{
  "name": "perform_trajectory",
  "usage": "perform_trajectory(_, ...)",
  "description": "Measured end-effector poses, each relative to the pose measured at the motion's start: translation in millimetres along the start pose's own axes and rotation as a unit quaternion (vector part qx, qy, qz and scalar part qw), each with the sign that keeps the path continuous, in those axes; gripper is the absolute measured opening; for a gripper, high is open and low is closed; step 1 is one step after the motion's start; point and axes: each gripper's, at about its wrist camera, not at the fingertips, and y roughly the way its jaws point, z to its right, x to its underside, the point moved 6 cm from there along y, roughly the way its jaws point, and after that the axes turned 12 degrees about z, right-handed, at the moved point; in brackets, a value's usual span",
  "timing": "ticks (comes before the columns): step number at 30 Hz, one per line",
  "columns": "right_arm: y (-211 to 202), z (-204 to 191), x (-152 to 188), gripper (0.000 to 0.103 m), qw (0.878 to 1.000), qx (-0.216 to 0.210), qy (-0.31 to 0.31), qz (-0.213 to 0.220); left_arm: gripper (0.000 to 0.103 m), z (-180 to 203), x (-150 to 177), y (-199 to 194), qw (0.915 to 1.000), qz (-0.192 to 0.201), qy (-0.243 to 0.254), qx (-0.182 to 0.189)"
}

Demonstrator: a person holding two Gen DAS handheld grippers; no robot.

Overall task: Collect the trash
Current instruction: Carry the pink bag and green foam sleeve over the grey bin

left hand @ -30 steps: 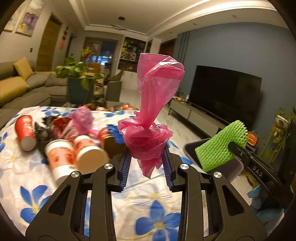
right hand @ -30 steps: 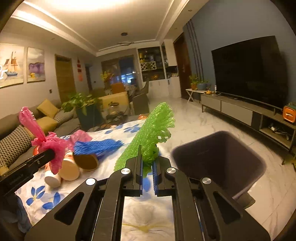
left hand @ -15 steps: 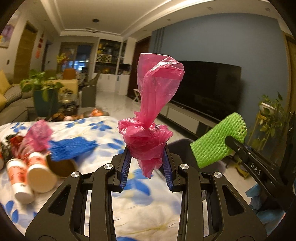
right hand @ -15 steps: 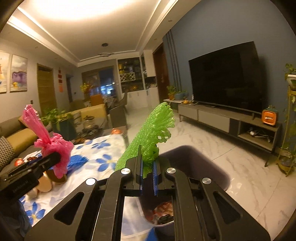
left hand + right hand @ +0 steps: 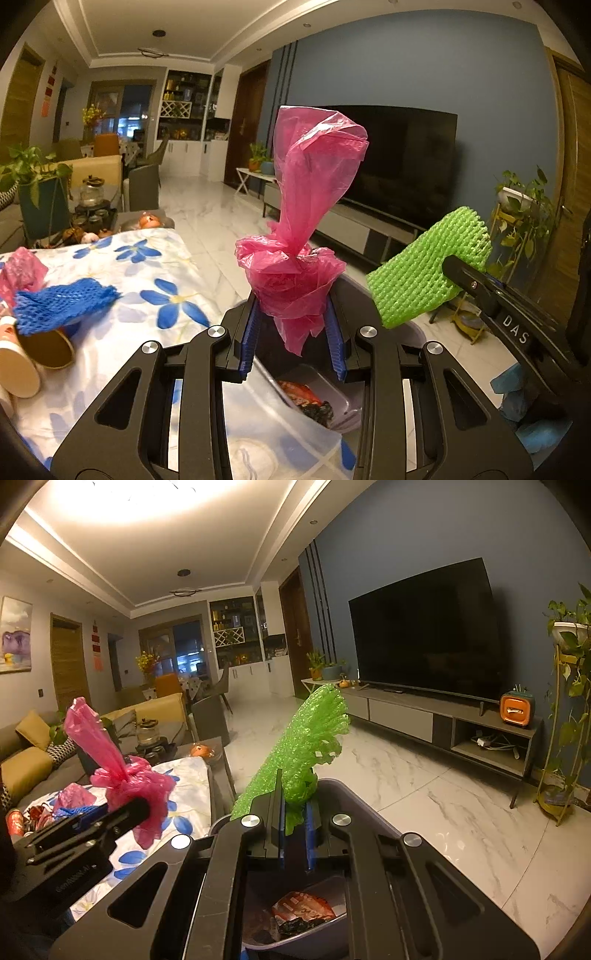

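Note:
My left gripper (image 5: 292, 332) is shut on a knotted pink plastic bag (image 5: 306, 221) that stands up from its blue pads. It hangs over the near rim of a grey trash bin (image 5: 343, 395) holding wrappers. My right gripper (image 5: 293, 834) is shut on a green foam net (image 5: 306, 749) and hovers above the same grey trash bin (image 5: 369, 812). In the left wrist view the green foam net (image 5: 424, 273) and the right gripper's finger (image 5: 491, 295) show at the right. The pink plastic bag (image 5: 118, 771) shows at the left of the right wrist view.
A table with a blue-flowered cloth (image 5: 147, 291) lies to the left, carrying a blue foam net (image 5: 55, 306), paper cups (image 5: 33, 354) and another pink bag (image 5: 20, 273). A clear plastic lid (image 5: 273, 439) lies below the left gripper. Marble floor (image 5: 443, 794) and a TV stand (image 5: 443, 720) lie to the right.
Both grippers have swung right, away from the table, and now hang over the grey bin. Each still holds its piece of trash.

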Motion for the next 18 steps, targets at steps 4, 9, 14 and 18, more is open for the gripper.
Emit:
perform_trajectory(4, 3.2, 2.1, 0.0, 0.009, 1.0, 0.001, -0.001, 0.001, 0.032, 3.0, 2.9, 10.4, 1.0, -0.005, 0.001, 0.005)
perform_trajectory(9, 7.1, 7.2, 3.3, 0.009, 1.0, 0.001, 0.003, -0.002, 0.032, 8.4, 7.0, 20.6, 0.9999, -0.01, 0.003, 0.008)
perform_trajectory(14, 10.6, 5.4, 6.5, 0.01, 1.0, 0.001, 0.003, -0.006, 0.032, 10.8, 11.6, 26.7, 0.9998, -0.016, 0.001, 0.01)
perform_trajectory(18, 11.5, 4.7, 7.6, 0.01, 1.0, 0.0, 0.004, -0.007, 0.032, 14.2, 12.3, 30.3, 0.9998, -0.019, -0.001, 0.011)
